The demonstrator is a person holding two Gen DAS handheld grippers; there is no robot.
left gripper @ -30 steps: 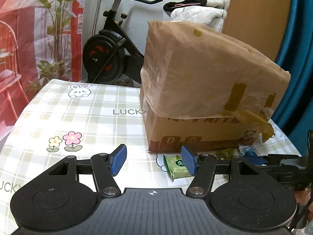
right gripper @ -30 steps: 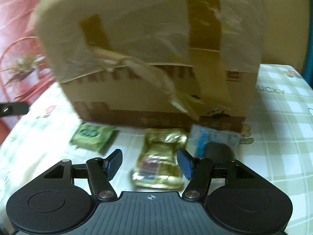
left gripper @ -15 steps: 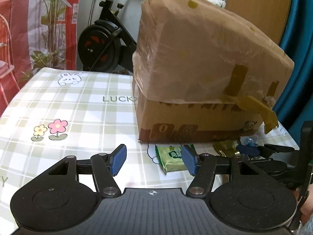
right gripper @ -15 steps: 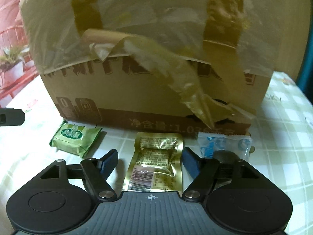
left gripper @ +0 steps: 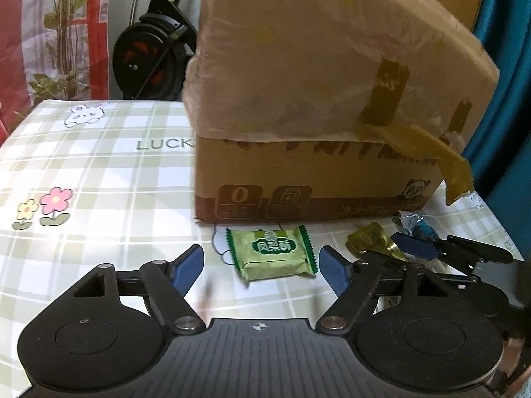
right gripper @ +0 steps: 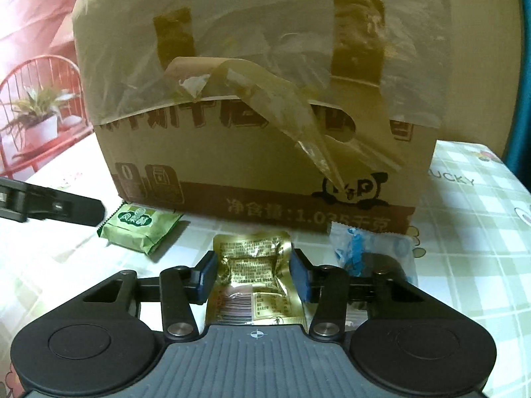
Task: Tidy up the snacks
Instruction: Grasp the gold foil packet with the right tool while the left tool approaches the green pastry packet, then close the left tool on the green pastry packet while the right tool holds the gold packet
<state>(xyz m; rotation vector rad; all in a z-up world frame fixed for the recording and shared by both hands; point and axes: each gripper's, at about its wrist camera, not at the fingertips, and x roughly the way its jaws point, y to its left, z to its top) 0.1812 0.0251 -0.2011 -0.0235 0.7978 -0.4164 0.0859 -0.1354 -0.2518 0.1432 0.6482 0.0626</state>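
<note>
A green snack packet (left gripper: 272, 253) lies flat on the checked tablecloth in front of a taped cardboard box (left gripper: 315, 172). My left gripper (left gripper: 262, 267) hovers just short of it, jaws opening wide on either side, and the pads do not touch it. In the right wrist view, a gold foil packet (right gripper: 252, 262) sits crumpled between the pads of my right gripper (right gripper: 254, 273), whose jaws are closing on its edges. A clear-and-blue packet (right gripper: 365, 242) lies just to its right, partly behind the right finger. One right finger (left gripper: 413, 248) shows beside the gold packet (left gripper: 368, 240) in the left wrist view.
The cardboard box (right gripper: 265, 165) stands right behind the snacks, with a loose strip of tape (right gripper: 298, 116) hanging off its front. Checked tablecloth (left gripper: 99, 172) stretches to the left. An exercise bike (left gripper: 156, 49) stands beyond the table's far edge, and a teal curtain (left gripper: 511, 99) hangs at the right.
My left gripper came closer to the green packet and its jaws spread. My right gripper's jaws moved in around the gold packet and narrowed onto it, and the foil has buckled.
</note>
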